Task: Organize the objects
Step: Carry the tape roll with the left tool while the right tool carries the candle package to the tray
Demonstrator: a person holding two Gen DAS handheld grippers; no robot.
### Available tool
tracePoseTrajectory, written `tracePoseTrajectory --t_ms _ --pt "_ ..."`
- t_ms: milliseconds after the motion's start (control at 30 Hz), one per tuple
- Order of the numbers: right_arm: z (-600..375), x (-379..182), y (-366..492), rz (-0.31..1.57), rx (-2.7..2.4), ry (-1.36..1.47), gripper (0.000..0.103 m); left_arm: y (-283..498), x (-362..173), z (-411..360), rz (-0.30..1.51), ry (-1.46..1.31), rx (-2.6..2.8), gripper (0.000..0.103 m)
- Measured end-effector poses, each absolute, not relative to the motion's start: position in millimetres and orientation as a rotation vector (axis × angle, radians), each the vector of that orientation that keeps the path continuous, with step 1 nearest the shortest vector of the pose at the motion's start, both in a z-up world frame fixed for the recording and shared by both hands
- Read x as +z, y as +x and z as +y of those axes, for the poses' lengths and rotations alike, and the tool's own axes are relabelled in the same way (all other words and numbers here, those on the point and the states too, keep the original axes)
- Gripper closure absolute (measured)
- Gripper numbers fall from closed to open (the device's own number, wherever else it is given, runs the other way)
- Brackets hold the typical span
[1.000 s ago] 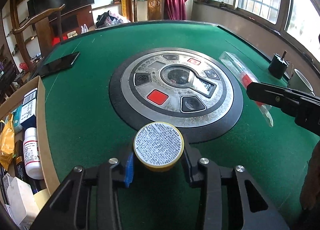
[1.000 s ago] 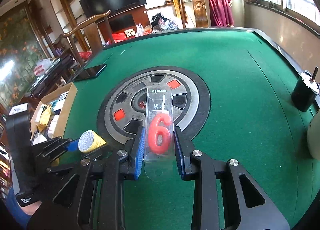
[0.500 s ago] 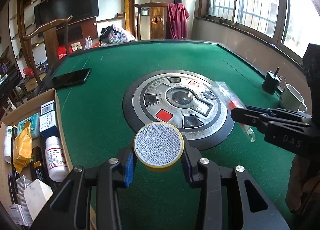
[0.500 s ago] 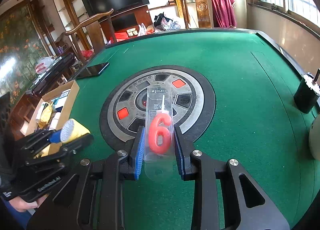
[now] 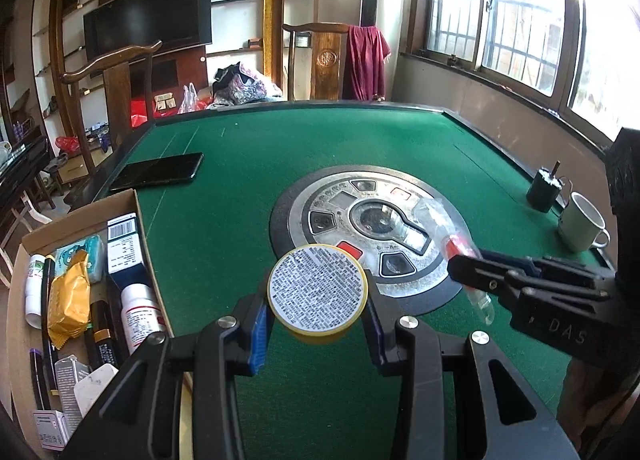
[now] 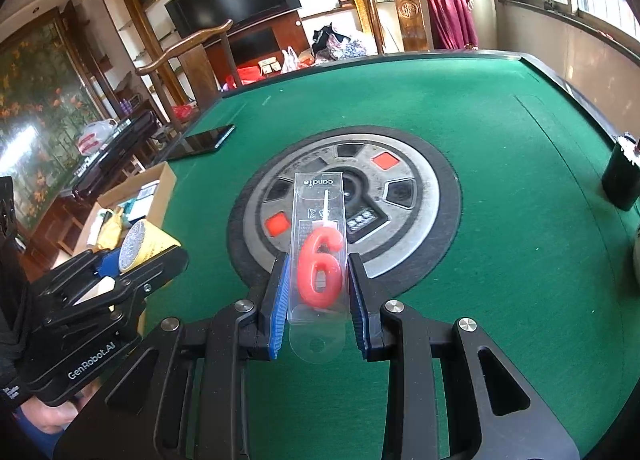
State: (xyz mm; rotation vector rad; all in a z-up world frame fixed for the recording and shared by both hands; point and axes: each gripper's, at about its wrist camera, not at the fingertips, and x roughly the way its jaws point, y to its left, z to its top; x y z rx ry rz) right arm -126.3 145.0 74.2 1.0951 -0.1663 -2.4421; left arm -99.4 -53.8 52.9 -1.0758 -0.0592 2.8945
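Left wrist: yellow tin (image 5: 318,294) clamped between fingers (image 5: 256,330); right fingers (image 6: 280,300) pinching candle pack (image 6: 319,256).

Left gripper (image 5: 318,326) jaws clamped on round yellow tin with printed lid (image 5: 318,292), above green felt counter (image 5: 240,220). Open cardboard box of packets (image 5: 24,244) left of jaws; right gripper (image 5: 472,280) to their right, pinching clear candle pack (image 5: 460,244).
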Motion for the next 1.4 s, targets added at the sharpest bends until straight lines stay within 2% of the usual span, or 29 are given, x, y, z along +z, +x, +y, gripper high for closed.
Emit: tracePoseTrajectory --t_ms 200,700,1133,1400 --pt "127.7 76.6 -116.4 -0.208 -2.412 1.095 0.076 -93.4 67.1 -73.6 -0.140 -1.032 2.931 0.063" --pt "61.4 87.6 -98.3 -0.170 -2.341 1.069 0.076 -76.1 93.0 -156.2 -0.311 -0.989 3.041 0.063" --pt "-32.3 100.8 -79.4 -0.014 -2.230 1.039 0.076 -78.3 72.5 -286.7 -0.603 -1.166 3.139 0.064" --pt "-78.9 96.2 -78.8 0.054 -2.175 1.067 0.076 -84.8 52.8 -321.6 -0.671 -1.280 3.130 0.064"
